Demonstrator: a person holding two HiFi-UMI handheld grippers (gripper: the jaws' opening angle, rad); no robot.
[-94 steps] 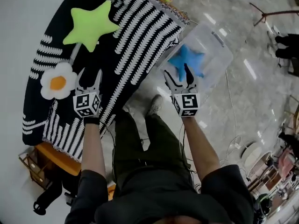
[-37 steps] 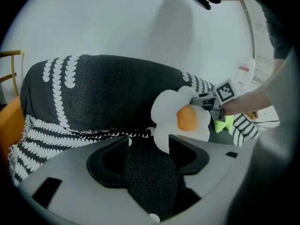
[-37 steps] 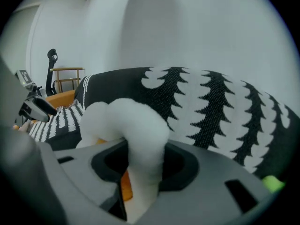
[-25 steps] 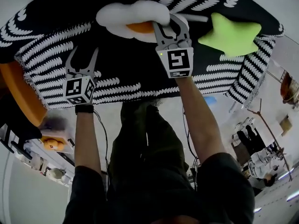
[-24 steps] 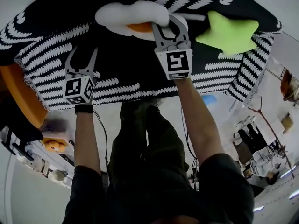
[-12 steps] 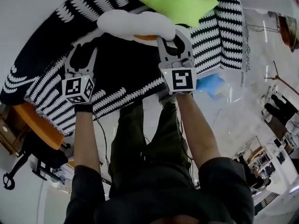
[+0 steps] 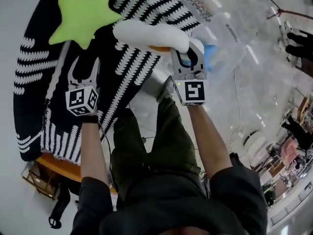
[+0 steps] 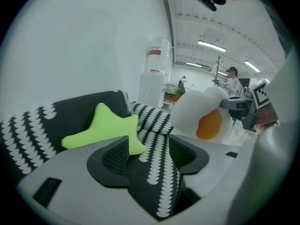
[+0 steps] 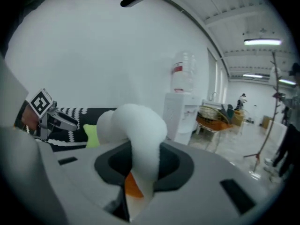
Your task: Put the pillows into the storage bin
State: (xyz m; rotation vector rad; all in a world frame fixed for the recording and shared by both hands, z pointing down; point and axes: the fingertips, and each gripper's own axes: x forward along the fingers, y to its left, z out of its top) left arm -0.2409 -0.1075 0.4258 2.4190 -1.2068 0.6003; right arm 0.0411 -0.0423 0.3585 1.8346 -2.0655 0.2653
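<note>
A white fried-egg pillow point(image 7: 146, 32) with an orange yolk hangs in the air, my right gripper point(image 7: 189, 53) shut on its edge. The right gripper view shows that pillow point(image 9: 136, 130) pinched between the jaws. Just beyond it stands a clear storage bin point(image 7: 234, 33) with a blue star pillow point(image 7: 210, 58) inside. A lime-green star pillow point(image 7: 80, 16) lies on the black-and-white blanket point(image 7: 139, 6). My left gripper point(image 7: 84, 62) is open and holds nothing, over the blanket's edge. In the left gripper view the green star point(image 8: 105, 125) and the egg pillow point(image 8: 204, 116) lie ahead.
The blanket-covered couch fills the upper left. A wooden stand with an orange top point(image 7: 46, 173) sits at the lower left. A white water dispenser point(image 9: 180, 109) stands against the wall. The grey marble floor point(image 7: 264, 97) spreads to the right, with chairs and people far off.
My right gripper has lifted the egg pillow off the blanket and swung it right, up to the bin. The open left gripper has swung along with it. The green star stayed put.
</note>
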